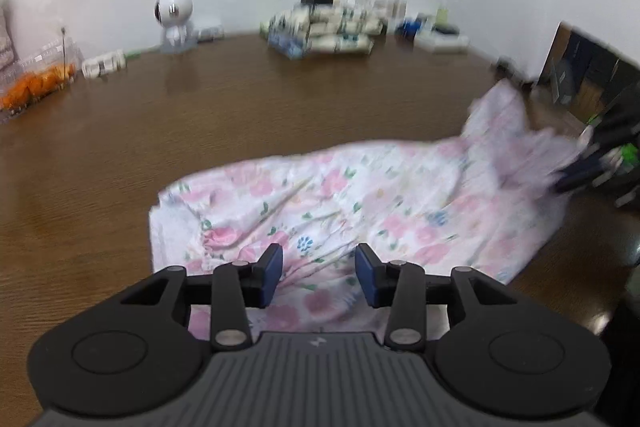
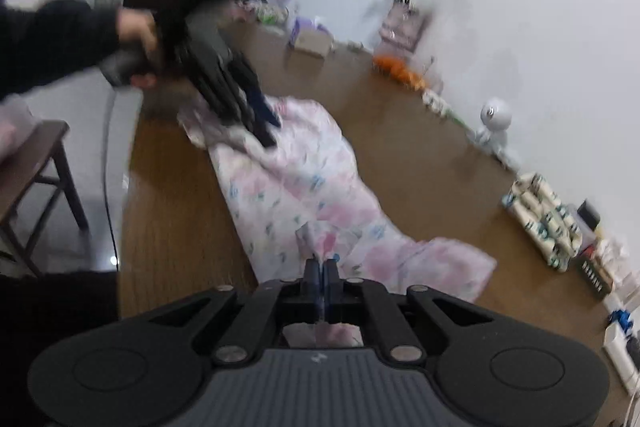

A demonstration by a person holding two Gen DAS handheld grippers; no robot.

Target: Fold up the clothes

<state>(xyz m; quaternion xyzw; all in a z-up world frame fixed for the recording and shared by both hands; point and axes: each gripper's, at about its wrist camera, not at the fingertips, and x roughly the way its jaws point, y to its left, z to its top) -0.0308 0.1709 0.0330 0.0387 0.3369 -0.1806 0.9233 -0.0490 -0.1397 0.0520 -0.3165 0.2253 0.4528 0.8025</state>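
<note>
Cloth [image 1: 360, 195] lies rumpled across the brown worktop [image 1: 240, 107], your right gripper [image 2: 320, 273] pinching its far end with jaws closed on the fabric, your left gripper [image 1: 318, 273] hovering over the near end, jaws parted and empty. Pull hard and that thin pinch may slip. Boxes [image 1: 324, 33], oranges [image 1: 36, 87] and a small camera [image 1: 174, 19] line the white wall.
</note>
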